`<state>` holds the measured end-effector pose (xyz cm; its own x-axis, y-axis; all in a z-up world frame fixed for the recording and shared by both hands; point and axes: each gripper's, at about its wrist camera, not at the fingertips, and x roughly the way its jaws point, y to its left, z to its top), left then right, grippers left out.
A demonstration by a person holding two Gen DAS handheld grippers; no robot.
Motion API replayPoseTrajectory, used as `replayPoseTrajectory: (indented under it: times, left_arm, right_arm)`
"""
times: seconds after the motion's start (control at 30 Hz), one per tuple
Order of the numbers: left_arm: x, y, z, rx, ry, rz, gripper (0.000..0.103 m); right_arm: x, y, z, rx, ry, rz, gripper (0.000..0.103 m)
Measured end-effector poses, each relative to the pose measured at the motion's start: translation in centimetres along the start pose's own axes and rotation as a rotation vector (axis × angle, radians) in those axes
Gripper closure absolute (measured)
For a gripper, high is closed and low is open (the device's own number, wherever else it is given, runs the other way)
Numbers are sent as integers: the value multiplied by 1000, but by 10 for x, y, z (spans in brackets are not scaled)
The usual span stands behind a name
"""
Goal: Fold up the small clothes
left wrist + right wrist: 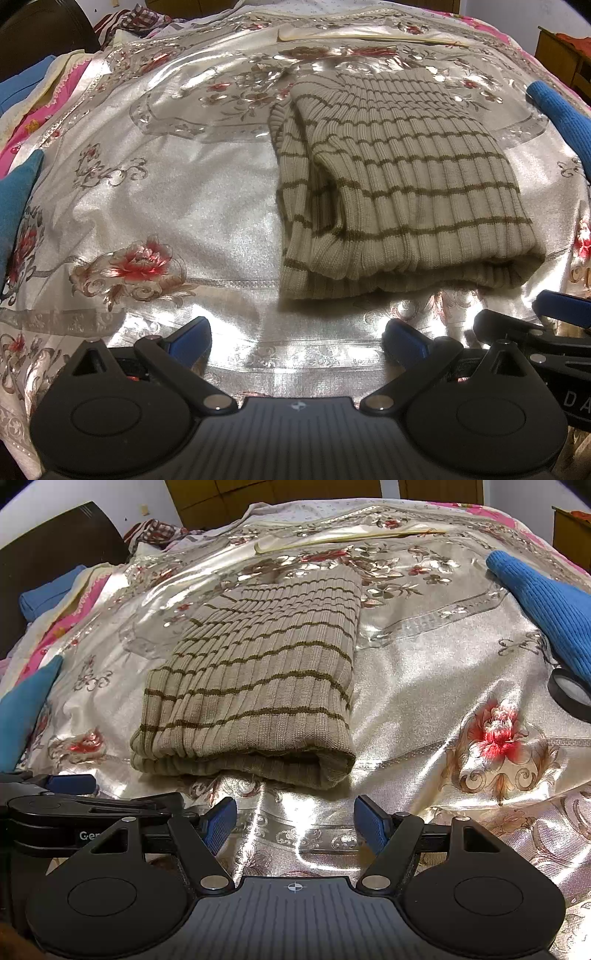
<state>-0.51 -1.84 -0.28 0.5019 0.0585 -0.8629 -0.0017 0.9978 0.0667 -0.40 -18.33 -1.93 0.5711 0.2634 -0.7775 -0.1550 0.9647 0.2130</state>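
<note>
The folded sweater [402, 177] is beige ribbed knit with thin olive-brown stripes. The bed cover [177, 206] is shiny silver-white satin, patterned with red and pink flowers (plus brownish scrollwork). A blue knit garment [546, 602] lies aside. Both grippers' fingers [221, 823] are blue on black frames.

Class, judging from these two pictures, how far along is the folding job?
Done: the striped sweater lies folded in a neat stack on the bedspread. In hand: nothing; the left gripper and right gripper are open, short of it. Left: the blue garment looks unfolded.
</note>
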Motion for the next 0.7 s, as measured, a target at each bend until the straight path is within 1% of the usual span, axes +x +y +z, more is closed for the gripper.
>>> replayPoseTrajectory:
  times: [0.7]
  left_arm:
    - [0, -1, 1, 9, -16, 28, 0]
  right_arm:
    - [1, 1, -1, -10, 2, -1, 32]
